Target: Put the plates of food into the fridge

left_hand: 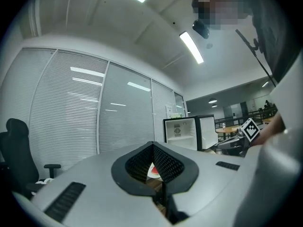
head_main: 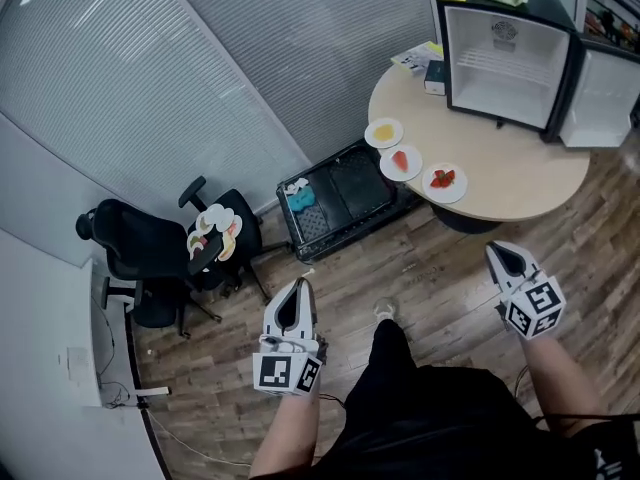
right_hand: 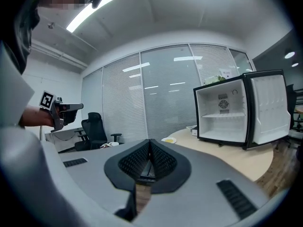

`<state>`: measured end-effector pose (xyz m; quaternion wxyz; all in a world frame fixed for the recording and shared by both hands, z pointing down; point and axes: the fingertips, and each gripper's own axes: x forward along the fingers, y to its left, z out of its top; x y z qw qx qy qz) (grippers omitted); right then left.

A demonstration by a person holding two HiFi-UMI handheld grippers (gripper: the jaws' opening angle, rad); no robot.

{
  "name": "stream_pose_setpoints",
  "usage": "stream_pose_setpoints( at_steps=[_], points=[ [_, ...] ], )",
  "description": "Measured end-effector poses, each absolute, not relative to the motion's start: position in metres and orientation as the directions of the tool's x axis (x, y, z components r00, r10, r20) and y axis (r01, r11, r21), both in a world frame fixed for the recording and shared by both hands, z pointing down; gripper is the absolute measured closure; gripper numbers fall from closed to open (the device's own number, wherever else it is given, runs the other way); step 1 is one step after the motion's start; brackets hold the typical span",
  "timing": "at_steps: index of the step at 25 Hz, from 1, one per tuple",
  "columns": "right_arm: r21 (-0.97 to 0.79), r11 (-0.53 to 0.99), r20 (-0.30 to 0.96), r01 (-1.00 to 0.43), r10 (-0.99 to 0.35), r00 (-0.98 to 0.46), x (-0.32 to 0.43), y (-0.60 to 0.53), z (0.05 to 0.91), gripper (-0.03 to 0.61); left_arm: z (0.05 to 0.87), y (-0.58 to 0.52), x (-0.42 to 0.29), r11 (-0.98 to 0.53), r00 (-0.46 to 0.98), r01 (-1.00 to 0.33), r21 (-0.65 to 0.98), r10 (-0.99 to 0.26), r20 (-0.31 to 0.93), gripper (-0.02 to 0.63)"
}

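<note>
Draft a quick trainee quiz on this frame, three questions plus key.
1. How many plates of food sit on the round table?
2. True or false: the fridge door is shut.
3. Where do other plates lie? A: on the black chair; B: inside the fridge; C: atop the fridge.
Key: 1 three; 2 false, it stands open; 3 A.

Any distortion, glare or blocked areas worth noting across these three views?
Head view: sharp, evenly lit, the blinds bowing toward the edges. Left gripper view: heavy fisheye with dark corners, the ceiling light blown out, the left tool filling the lower half. Right gripper view: same fisheye, the fridge bowed yet clear, the right tool blocking the bottom.
</note>
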<state>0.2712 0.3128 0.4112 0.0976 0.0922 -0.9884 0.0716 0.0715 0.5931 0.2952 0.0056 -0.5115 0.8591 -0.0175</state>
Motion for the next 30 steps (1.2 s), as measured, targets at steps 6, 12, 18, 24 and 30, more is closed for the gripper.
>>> stream_pose_setpoints(
  at_steps=[6, 12, 18, 24, 30],
  points=[
    [-0.126, 0.943, 0.210, -0.309, -0.279, -0.937, 0.238, 0.282, 0.407, 0.574, 0.295, 0.540, 0.009, 0.373, -0.373, -0.927, -0.035, -0.928, -0.010, 0.609],
    [-0.170, 0.898, 0.240, -0.406, -0.362, -0.901, 0.186, 0.259, 0.420, 0.574, 0.308, 0.487, -0.056, 0.267, -0.267, -0.964, -0.004, -0.964, -0.004, 0.609],
    [-0.209, 0.858, 0.279, -0.469, -0.407, -0.870, 0.140, 0.246, 0.425, 0.574, 0.299, 0.439, -0.115, 0.151, -0.151, -0.989, 0.002, -0.988, -0.011, 0.609],
    [-0.285, 0.793, 0.219, -0.539, -0.493, -0.842, 0.090, 0.222, 0.428, 0.574, 0.315, 0.389, -0.156, 0.004, -0.004, -1.000, 0.005, -1.000, 0.008, 0.609],
    [-0.310, 0.714, 0.251, -0.628, -0.575, -0.779, 0.065, 0.216, 0.451, 0.574, 0.310, 0.330, -0.196, -0.121, 0.122, -0.992, -0.037, -0.993, -0.010, 0.609]
  ],
)
